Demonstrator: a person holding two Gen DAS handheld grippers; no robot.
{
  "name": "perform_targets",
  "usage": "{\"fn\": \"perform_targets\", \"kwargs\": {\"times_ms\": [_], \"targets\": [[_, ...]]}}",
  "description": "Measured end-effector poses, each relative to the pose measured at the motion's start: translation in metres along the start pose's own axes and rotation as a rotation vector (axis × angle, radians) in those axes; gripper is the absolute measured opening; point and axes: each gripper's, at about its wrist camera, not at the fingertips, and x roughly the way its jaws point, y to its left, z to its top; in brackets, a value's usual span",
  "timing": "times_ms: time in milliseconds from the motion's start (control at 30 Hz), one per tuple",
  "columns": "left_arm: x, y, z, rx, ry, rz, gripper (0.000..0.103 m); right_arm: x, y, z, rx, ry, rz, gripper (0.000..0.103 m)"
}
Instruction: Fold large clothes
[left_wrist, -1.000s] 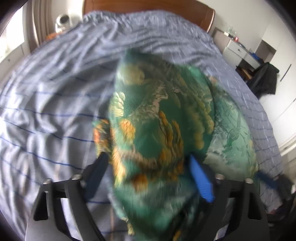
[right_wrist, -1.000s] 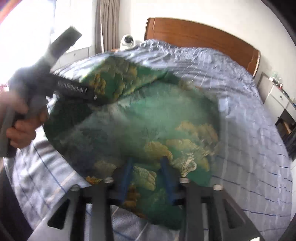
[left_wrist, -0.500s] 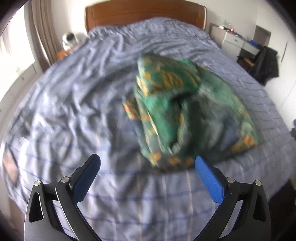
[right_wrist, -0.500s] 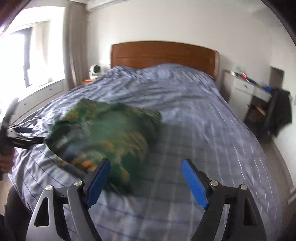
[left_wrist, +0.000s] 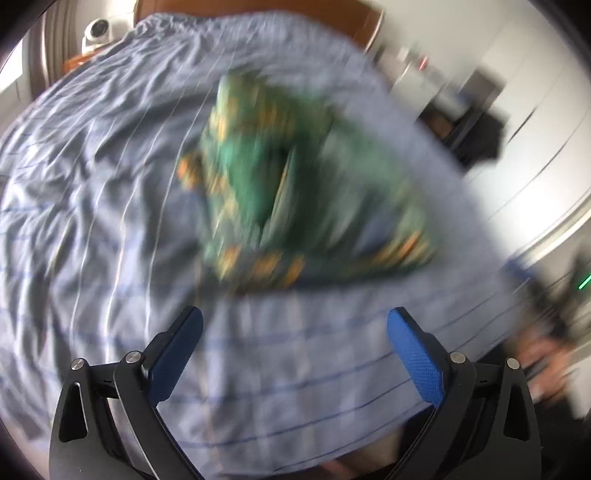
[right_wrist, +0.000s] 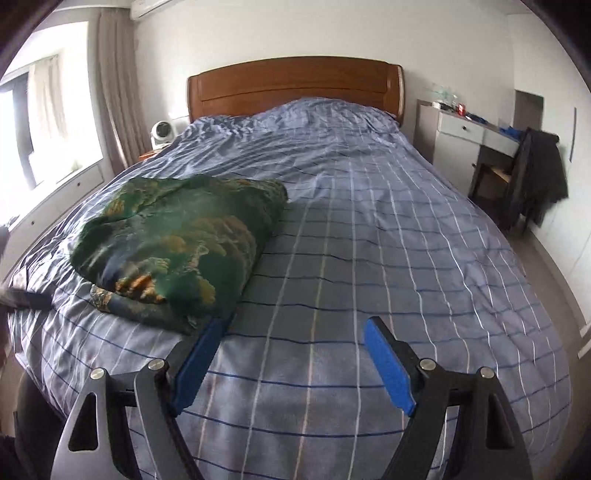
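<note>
This is a bedroom in a home. A big bed (right_wrist: 369, 229) with a blue checked cover fills the room, with a wooden headboard (right_wrist: 295, 86), a curtain (right_wrist: 114, 92) by the window, and a white desk (right_wrist: 476, 134).

surface: bed (right_wrist: 369, 229) with wooden headboard (right_wrist: 295, 86) | cover: wrinkled blue checked sheet (right_wrist: 388, 258) | on it: bundled green patterned garment (right_wrist: 177, 243), left half, near foot end
</note>
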Motion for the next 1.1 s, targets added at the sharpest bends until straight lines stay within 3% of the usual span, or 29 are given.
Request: {"fn": "perform_targets", "kwargs": {"times_ms": [67,133,233,333,433,600,800,867,1000,1100], "targets": [[-0.014,0.010,0.032,-0.050,-0.039,-0.076,0.101,-0.002,0.006,0.003,-0.017,-0.013,0.014,0.082],[-0.010,0.017,0.064,-0.075,-0.028,-0.123,0.101,0.000,0.013,0.006,-0.024,-0.015,0.034,0.082],[0.017,0.027,0.097,-0.105,-0.009,-0.117,0.101,0.007,0.020,0.008,-0.010,0.002,0.077,0.082],[0.069,0.051,0.111,-0.150,0.055,-0.066,0.100,0.014,0.028,0.013,-0.007,0.017,0.111,0.082],[0.123,0.089,0.098,-0.218,0.167,0.012,0.102,0.018,0.032,0.024,-0.006,0.013,0.151,0.082],[0.157,0.127,0.066,-0.334,0.206,-0.105,0.103,0.044,0.028,0.048,-0.008,0.046,0.224,0.082],[0.173,0.131,0.061,-0.293,0.231,-0.151,0.103,0.149,0.003,0.070,0.151,0.202,0.475,0.082],[0.177,0.133,0.061,-0.287,0.238,-0.169,0.103,0.195,-0.006,0.067,0.245,0.291,0.598,0.082],[0.192,0.137,0.070,-0.280,0.244,-0.203,0.103,0.261,-0.006,0.055,0.386,0.433,0.759,0.085],[0.203,0.134,0.076,-0.281,0.242,-0.223,0.103,0.272,0.008,0.063,0.325,0.438,0.737,0.084]]}}
